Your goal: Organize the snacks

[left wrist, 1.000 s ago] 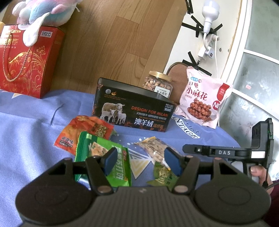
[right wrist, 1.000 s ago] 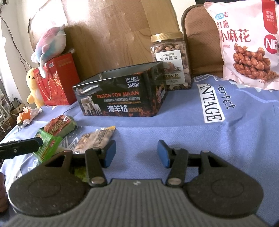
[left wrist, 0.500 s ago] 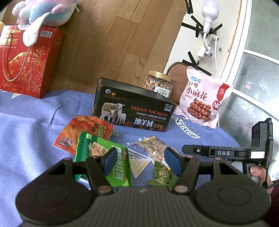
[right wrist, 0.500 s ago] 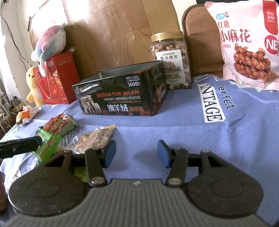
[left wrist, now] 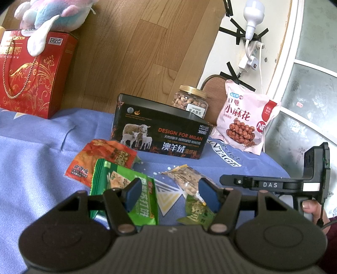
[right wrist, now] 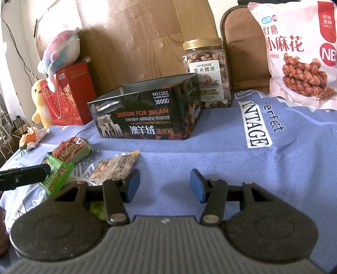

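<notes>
Surface: blue printed cloth [right wrist: 242, 160] is covering the table, with a wood-grain board [left wrist: 130, 52] leaning up behind it.
Black tin: an open black tin box [right wrist: 147, 118], printed with sheep and "DESIGN FOR MILAN", is sitting mid-table with nothing showing above its rim.
Loose snacks: an orange-red packet [left wrist: 101, 160] is lying in front of the tin, a green cracker packet [left wrist: 122, 185] is overlapping its near edge, a clear packet of nuts [left wrist: 187, 179] is lying to their right, and a small green packet [left wrist: 195, 212] is peeking out partly behind the left gripper's finger.
Back row: a gold-lidded jar of nuts [right wrist: 206, 71] is standing just behind the tin, and a pink bag of fried dough twists [right wrist: 299, 54] is leaning upright to its right.
Far left: a red gift box [left wrist: 31, 73] is carrying a pastel plush toy [left wrist: 52, 14] on top; a yellow duck plush [right wrist: 40, 101] is standing beside it.
Left gripper [left wrist: 168, 195]: jaws are standing apart over the green packets, gripping nothing.
Right gripper [right wrist: 165, 185]: jaws are standing apart over bare cloth, just right of the nut packet, gripping nothing.
</notes>
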Action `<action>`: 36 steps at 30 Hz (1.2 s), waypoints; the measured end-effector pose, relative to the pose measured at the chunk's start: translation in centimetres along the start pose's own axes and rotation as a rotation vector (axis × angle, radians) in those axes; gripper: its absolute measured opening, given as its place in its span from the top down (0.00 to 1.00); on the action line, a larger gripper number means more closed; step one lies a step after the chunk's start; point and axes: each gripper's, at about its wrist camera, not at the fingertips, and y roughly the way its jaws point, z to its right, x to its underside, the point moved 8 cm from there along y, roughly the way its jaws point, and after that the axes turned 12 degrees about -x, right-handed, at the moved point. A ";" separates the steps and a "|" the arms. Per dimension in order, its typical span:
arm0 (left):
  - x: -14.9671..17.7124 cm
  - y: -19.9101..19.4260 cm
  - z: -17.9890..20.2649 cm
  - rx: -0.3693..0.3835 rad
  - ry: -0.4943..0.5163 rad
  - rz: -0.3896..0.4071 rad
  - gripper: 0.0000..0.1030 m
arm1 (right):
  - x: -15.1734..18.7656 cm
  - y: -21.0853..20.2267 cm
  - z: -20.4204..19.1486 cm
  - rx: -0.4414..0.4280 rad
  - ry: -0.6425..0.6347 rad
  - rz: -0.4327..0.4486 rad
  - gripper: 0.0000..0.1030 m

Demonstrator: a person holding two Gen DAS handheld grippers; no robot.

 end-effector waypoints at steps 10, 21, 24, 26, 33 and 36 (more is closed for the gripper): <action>0.0 0.0 0.0 0.000 0.000 0.000 0.41 | 0.0 0.0 0.0 0.001 0.000 0.001 0.46; 0.0 0.0 0.0 -0.001 0.000 0.000 0.41 | 0.0 0.0 0.0 0.001 -0.002 0.001 0.46; 0.1 0.0 0.0 -0.001 0.000 0.000 0.41 | 0.0 0.0 0.0 0.001 -0.002 0.001 0.46; 0.1 0.0 0.0 -0.001 0.000 0.000 0.41 | 0.0 0.0 -0.1 0.000 -0.002 0.001 0.46; 0.1 0.0 0.1 -0.001 -0.001 0.000 0.41 | 0.1 -0.2 0.1 -0.004 0.014 0.002 0.46; 0.0 0.0 -0.1 0.012 -0.011 -0.008 0.41 | 0.3 -0.6 0.0 -0.027 0.037 0.004 0.46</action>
